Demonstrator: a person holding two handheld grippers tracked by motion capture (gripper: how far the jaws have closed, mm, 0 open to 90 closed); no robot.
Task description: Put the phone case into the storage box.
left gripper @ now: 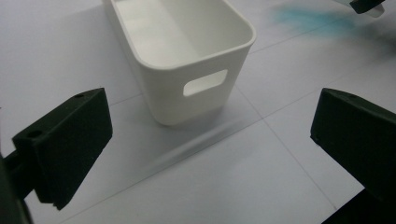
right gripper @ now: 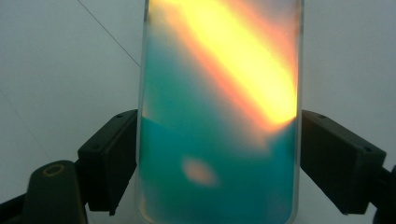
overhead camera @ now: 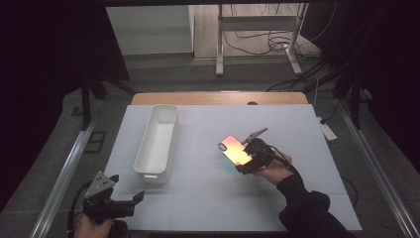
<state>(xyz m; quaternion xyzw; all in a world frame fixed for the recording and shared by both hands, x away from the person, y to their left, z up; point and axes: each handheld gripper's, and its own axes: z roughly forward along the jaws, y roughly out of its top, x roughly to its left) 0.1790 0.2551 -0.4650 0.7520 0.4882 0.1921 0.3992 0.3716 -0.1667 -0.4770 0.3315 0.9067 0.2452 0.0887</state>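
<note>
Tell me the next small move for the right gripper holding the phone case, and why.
Probably carry the phone case leftward toward the white bin. The right gripper grips the case by its two long edges and holds it off the table; the bin is open-topped with nothing inside, to its left. The left gripper waits open near the bin's near end, holding nothing.

Both hand-held tools are matte black. The left gripper (overhead camera: 130,198) carries a grey three-cornered plate (overhead camera: 99,184) dotted with small dark holes, and its blocky black pads (left gripper: 65,144) have screw holes at the corners. The right gripper (overhead camera: 246,161) bears a similar grey plate (overhead camera: 255,134); a black cable (overhead camera: 277,154) loops across it. A dark long sleeve (overhead camera: 307,208) covers the right forearm.
</note>
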